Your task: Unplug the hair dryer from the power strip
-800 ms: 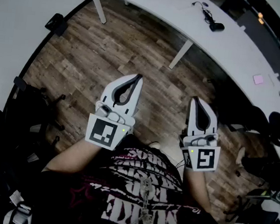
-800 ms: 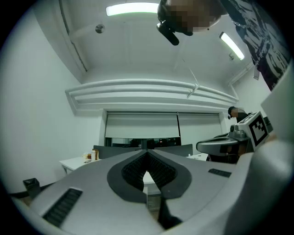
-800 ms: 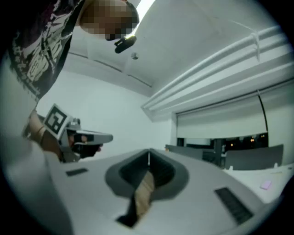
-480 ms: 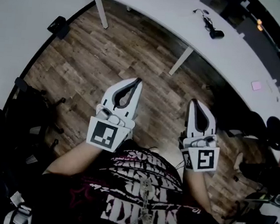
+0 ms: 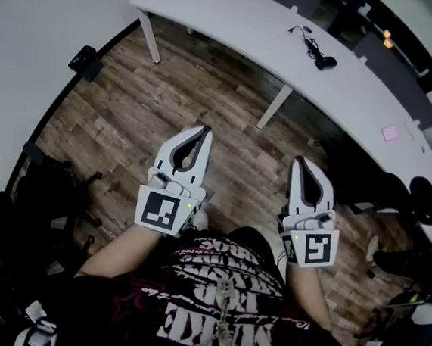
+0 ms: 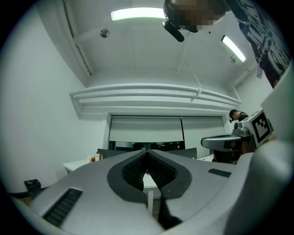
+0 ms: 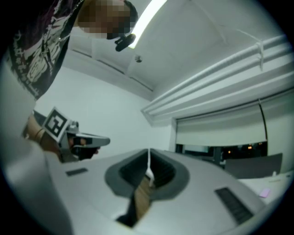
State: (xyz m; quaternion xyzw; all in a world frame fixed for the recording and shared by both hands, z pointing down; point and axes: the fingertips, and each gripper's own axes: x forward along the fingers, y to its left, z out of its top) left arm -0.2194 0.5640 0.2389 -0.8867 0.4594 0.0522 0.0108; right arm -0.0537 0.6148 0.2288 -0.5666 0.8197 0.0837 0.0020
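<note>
Both grippers are held side by side at waist height, pointing out over the wood floor. My left gripper [image 5: 206, 129] is shut with nothing in it; its jaws meet at the tip [image 6: 147, 151]. My right gripper [image 5: 301, 161] is shut and empty as well, jaws closed together [image 7: 148, 152]. Far ahead on the long white table [image 5: 238, 26] lies a small black device with a cord [image 5: 323, 61], likely the hair dryer. It is too small to make out the plug, and I cannot see a power strip. Neither gripper is near it.
The white table's legs [image 5: 276, 106] stand on the wood floor [image 5: 209, 84] ahead. A pink note [image 5: 390, 133] lies on the table to the right. Dark office chairs [image 5: 43, 190] crowd the left, more chairs [image 5: 404, 194] the right. A black box [image 5: 84, 61] sits by the wall.
The head view has shifted, so more of the white table and its far end shows. Both grippers stay shut and side by side, in nearly the same place.
</note>
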